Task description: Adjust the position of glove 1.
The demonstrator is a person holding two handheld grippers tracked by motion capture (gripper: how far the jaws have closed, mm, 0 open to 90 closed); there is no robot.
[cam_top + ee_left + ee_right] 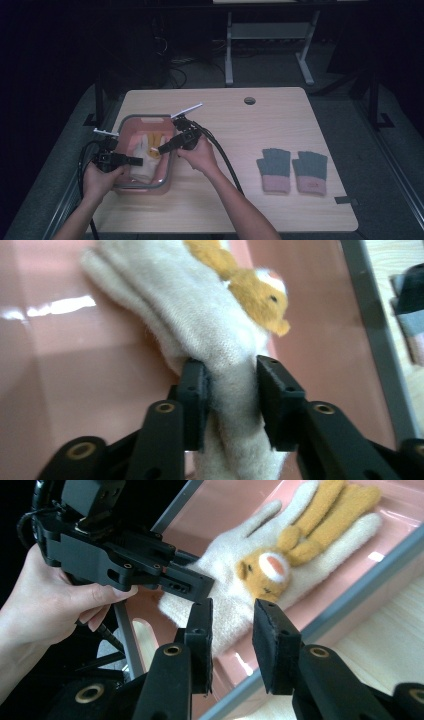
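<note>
A light wooden counter carries everything. At its left part stands a pink bin with a grey rim, seen from the high view. Well apart from it, toward the counter's right side, a pair of grey-green and pink fingerless gloves lies flat, side by side.

Inside the bin lies a cream-white glove with orange-yellow fingers and a small orange animal face sewn on its back. It rests on the pink floor of the bin, its fingers pointing away from the person's left hand.

The left hand-held gripper reaches into the bin at the glove's cuff end. Its two black jaws stand on either side of the bunched cuff, the pads right against the wool, though whether they press on it is hard to tell.

The right hand-held gripper hangs over the bin's near rim, held in the person's right hand. Its jaws stand apart with nothing between them, aimed toward the glove's palm just below the animal face.
</note>
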